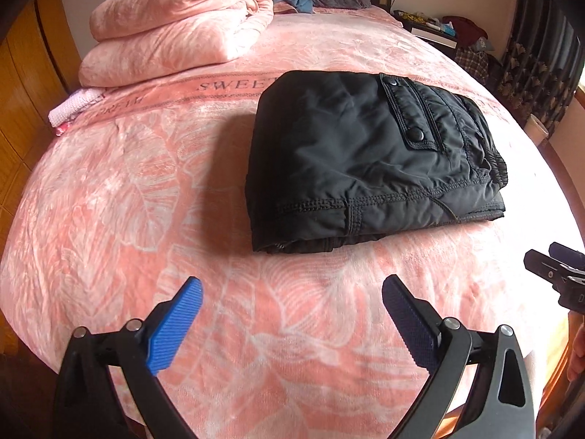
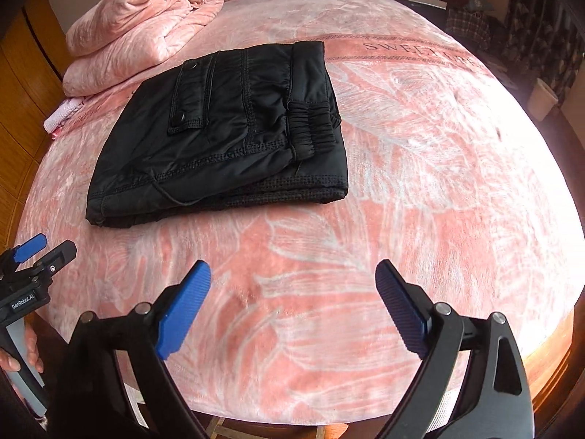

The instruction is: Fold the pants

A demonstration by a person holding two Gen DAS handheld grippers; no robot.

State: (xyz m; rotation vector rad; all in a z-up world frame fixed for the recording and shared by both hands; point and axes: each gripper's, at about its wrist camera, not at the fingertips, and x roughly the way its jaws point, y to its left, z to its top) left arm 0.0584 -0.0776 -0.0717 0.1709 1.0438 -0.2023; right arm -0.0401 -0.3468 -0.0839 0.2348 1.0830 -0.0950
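Black pants (image 1: pixel 369 161), folded to a compact stack, lay flat on the pink bedspread (image 1: pixel 146 183), ahead of both claws and touched by neither; folding judged complete. Left gripper (image 1: pixel 292 323): released, jaws spread, empty, held low above the bed's near edge. Right gripper (image 2: pixel 292 305): likewise released, empty, level beside it. Folded pink quilt (image 1: pixel 175 25) lay beyond, far left.

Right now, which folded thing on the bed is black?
The pants, folded flat mid-bed, with a snap pocket. The other folded thing, the blanket behind them, is pink.
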